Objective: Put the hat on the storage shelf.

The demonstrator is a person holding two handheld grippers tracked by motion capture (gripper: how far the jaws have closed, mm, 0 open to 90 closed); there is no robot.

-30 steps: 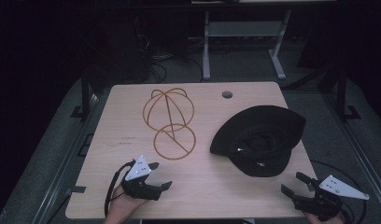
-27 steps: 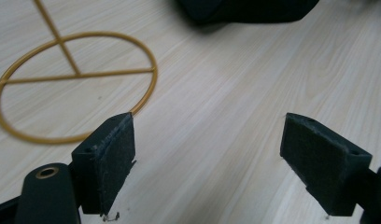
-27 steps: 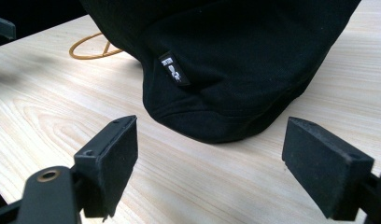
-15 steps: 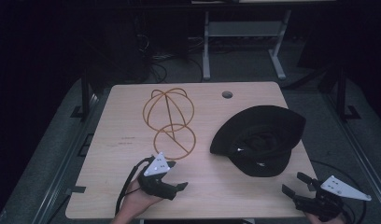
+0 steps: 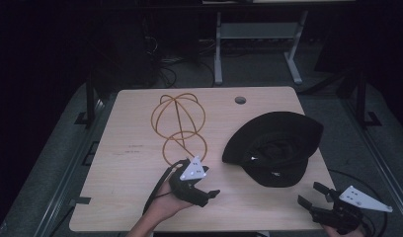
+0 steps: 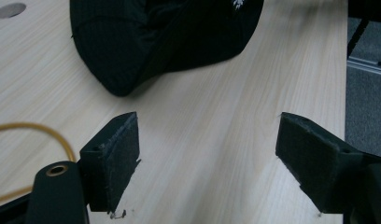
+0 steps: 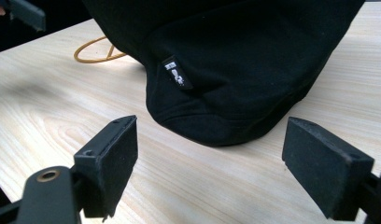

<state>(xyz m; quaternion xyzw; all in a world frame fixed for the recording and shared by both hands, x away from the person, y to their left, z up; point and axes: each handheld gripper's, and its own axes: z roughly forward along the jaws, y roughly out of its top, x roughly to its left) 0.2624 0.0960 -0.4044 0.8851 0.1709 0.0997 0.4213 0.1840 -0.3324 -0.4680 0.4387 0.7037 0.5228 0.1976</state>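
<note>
Care is needed: black fabric bucket hat [image 5: 276,145] lies upturned on table's right half, so left gripper [image 5: 208,195], jaws wide and just narrowing slightly with nothing between, should approach its brim low, while right gripper [image 5: 313,196] waits wide and empty.

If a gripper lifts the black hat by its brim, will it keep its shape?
Probably not. The black hat looks like soft cloth; its brim already lies bent and folded on the table, so it would likely sag. It seems light and unlikely to roll.

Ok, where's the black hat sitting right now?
In the high view the black hat lies on the table's right half, right of the wire stand, up-table from the right tongs.
</note>
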